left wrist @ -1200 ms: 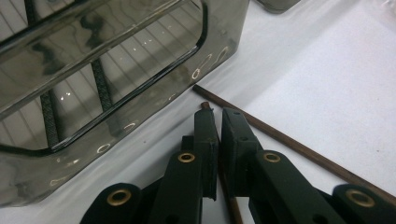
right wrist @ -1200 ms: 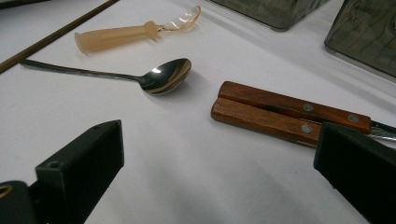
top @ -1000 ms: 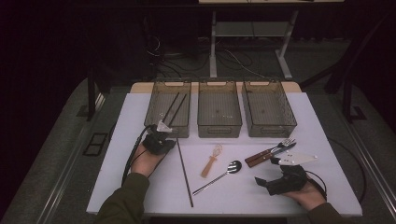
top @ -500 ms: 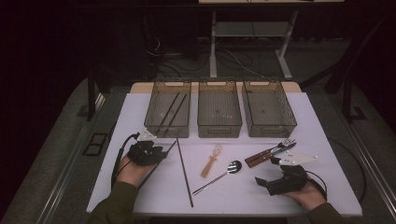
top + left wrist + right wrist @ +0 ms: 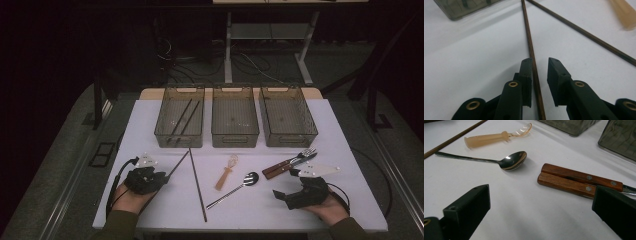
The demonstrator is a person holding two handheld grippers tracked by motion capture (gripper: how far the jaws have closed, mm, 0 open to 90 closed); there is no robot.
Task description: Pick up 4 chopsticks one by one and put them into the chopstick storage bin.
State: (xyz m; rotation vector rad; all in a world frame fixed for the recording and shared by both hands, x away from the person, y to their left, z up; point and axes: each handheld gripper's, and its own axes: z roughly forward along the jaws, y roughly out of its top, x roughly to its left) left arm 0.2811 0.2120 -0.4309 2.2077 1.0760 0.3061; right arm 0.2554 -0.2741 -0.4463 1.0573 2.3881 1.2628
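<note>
A thin dark wooden chopstick [image 5: 532, 53] lies between the left gripper [image 5: 540, 65] and its jaws, just closing yet slightly apart, its near end hidden beneath them.

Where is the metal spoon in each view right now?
High view: the metal spoon lies at the table's centre, right of the long chopstick, bowl toward the wooden-handled cutlery.
Left gripper view: not in it.
Right gripper view: the spoon lies upper centre, bowl at right.
Shared landmark: the tan plastic-handled utensil, lying just beyond the spoon.
</note>
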